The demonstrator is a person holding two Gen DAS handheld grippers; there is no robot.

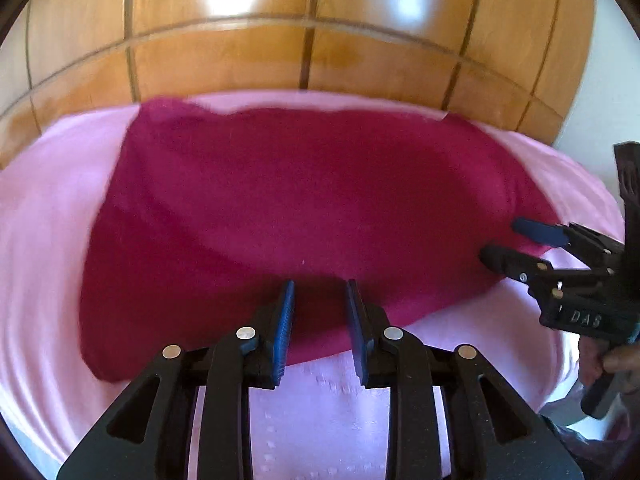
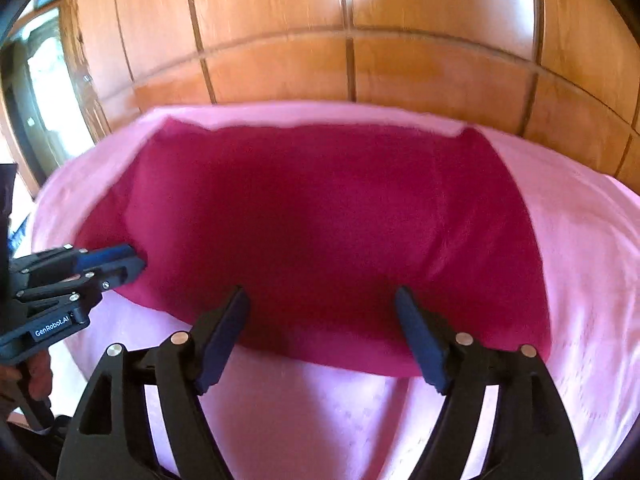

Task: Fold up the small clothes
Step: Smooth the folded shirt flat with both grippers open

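A magenta cloth (image 1: 300,200) lies spread flat on a pink sheet (image 1: 340,400), its near edge curving toward me. My left gripper (image 1: 320,286) hovers over that near edge. Its blue pads stand a narrow gap apart, with only the flat cloth showing between them. In the right wrist view the cloth (image 2: 328,220) fills the middle. My right gripper (image 2: 320,294) stands wide open over its near edge, gripping nothing. The left gripper (image 2: 134,260) points at the cloth's left edge there. The right gripper (image 1: 502,242) reaches in at the cloth's right edge, fingers apart.
Glossy wooden panels (image 1: 280,40) rise right behind the pink sheet's far edge. The pink sheet (image 2: 300,400) borders the cloth on every side. A person's hand (image 1: 600,360) holds the right gripper's handle, another hand (image 2: 36,376) the left one's.
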